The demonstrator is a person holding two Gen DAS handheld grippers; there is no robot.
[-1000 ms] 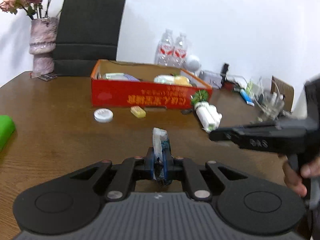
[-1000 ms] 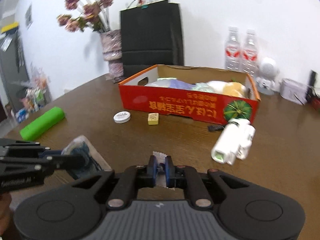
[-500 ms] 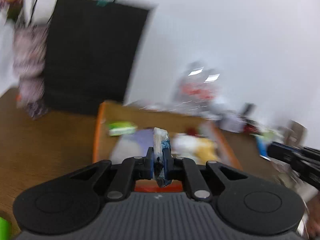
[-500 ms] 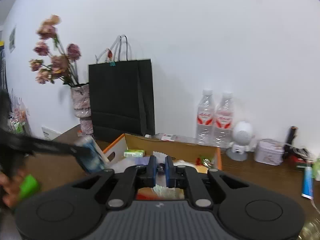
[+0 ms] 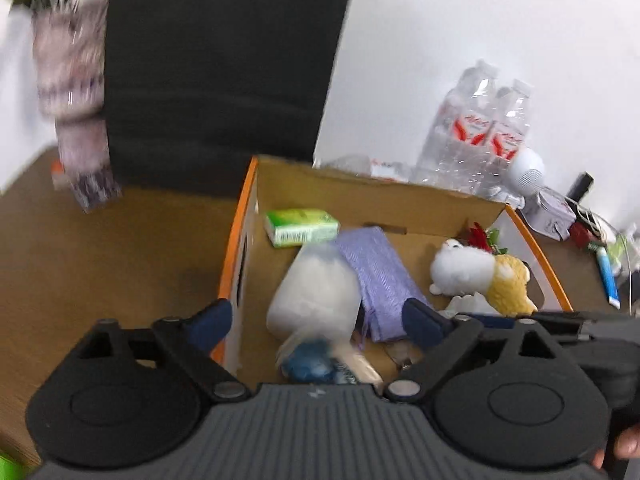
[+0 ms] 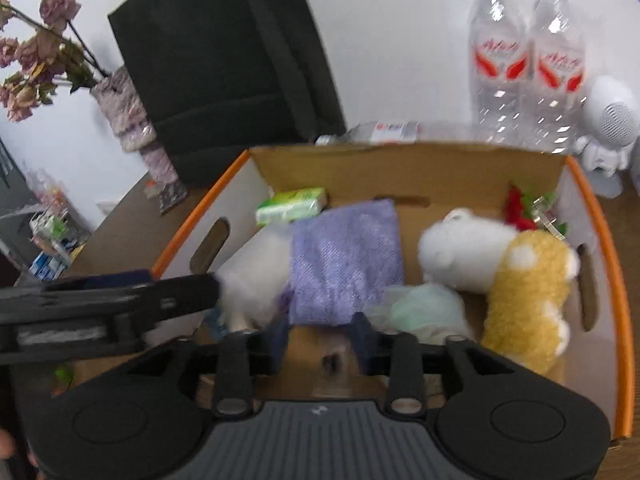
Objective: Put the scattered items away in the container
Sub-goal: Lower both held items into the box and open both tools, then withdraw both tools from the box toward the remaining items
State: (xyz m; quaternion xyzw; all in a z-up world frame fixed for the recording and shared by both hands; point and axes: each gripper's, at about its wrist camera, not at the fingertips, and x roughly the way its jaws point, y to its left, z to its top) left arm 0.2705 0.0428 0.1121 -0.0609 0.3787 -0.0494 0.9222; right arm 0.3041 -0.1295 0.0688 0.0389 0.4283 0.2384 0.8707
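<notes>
Both tongs hang wide open over the box [image 5: 256,184] by the bench's back edge, the left tongs [image 5: 316,318] just above a soft packet [image 5: 316,300] lying loose inside, the right tongs [image 6: 320,338] gripping nothing.

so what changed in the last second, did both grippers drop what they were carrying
Yes. Both travelled from the table to above the box and opened: the left gripper let go of its packet, now blurred, apparently falling; the right gripper released its small item. Purple cloth and plush toys unchanged.
</notes>
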